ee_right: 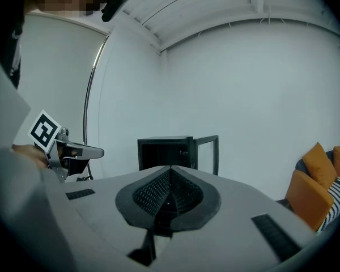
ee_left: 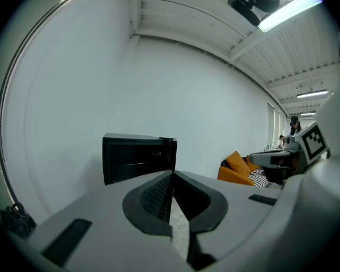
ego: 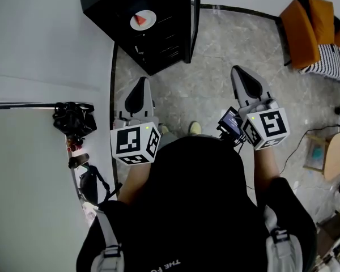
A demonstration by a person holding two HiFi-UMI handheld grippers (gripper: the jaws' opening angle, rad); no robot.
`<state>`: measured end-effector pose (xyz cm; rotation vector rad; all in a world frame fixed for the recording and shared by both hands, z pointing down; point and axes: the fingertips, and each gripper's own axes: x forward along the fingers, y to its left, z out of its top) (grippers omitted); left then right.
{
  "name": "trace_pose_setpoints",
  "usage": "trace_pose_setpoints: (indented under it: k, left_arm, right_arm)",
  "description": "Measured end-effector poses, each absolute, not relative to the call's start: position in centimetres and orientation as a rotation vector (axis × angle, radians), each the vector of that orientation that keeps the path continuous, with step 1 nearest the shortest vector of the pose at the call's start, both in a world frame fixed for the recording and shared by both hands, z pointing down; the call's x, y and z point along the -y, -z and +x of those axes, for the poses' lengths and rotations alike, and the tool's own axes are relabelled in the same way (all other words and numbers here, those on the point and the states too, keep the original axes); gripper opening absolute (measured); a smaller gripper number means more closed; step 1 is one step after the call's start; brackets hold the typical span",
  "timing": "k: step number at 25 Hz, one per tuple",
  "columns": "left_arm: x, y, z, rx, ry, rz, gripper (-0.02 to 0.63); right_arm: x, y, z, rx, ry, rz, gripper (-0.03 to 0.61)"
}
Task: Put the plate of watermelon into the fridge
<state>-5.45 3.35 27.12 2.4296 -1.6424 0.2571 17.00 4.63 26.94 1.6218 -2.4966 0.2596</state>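
Plate of watermelon (ego: 143, 20) seems to sit atop the far fridge (ego: 110, 1), not inside it. The door (ego: 195, 16) is open. Left gripper (ego: 139, 85) and right gripper (ego: 240, 73) are near, both clenched and empty.

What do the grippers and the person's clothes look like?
The left gripper and right gripper are light grey with black ribbed pads on the jaws. Each carries a white cube with black square markers. The person wears a black top, grey straps.

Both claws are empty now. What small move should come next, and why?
Probably step toward the fridge, bringing the right claw nearer the plate. The plate with watermelon sits on top of the fridge, well ahead of the shut claw, and the door already stands open.
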Motion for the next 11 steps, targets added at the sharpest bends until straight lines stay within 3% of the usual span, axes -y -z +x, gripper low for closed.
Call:
trace_pose_setpoints:
  k: [11]
  left_arm:
    - [-4.7, -27.2, -4.3, 1.637, -0.243, 2.439, 0.014]
  right_arm:
    - [-5.6, -26.9, 17.6, 2.506, -0.244, 1.604, 0.014]
